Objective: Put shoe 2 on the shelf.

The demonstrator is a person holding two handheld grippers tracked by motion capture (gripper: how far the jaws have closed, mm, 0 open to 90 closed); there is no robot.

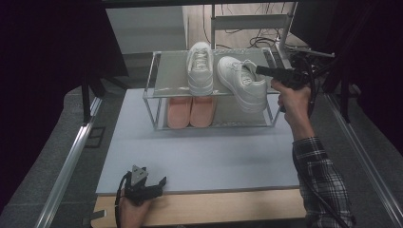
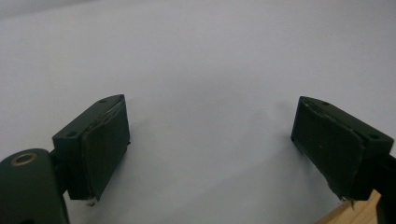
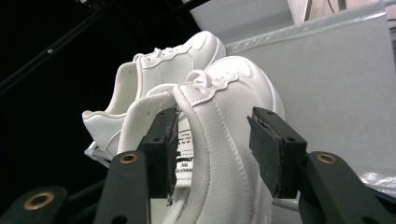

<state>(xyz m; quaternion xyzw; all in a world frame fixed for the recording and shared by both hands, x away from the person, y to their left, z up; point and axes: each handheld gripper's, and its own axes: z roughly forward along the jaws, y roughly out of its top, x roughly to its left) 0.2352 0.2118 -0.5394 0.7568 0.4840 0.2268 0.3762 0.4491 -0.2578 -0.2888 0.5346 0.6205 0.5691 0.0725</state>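
Note:
Two white sneakers stand on the top shelf of a clear rack [image 1: 151, 76]. The left sneaker [image 1: 200, 69] sits straight. The right sneaker [image 1: 240, 85] lies angled, its heel past the shelf's front edge. My right gripper [image 1: 260, 71] reaches it from the right. In the right gripper view the jaws [image 3: 212, 140] straddle the collar wall of the near sneaker [image 3: 224, 93]: one pad inside by the label, the other outside with a gap, so it is open. The second sneaker [image 3: 154, 70] stands behind. My left gripper [image 1: 159, 183] rests open at the table's front edge, over bare mat [image 2: 210, 135].
A pair of pink slippers [image 1: 190, 111] lies on the rack's lower shelf. The grey mat [image 1: 199, 152] covers the table in front of the rack, with a wooden strip [image 1: 214, 209] along the near edge. Metal rails [image 1: 71, 156] run along both sides; cables lie behind the rack.

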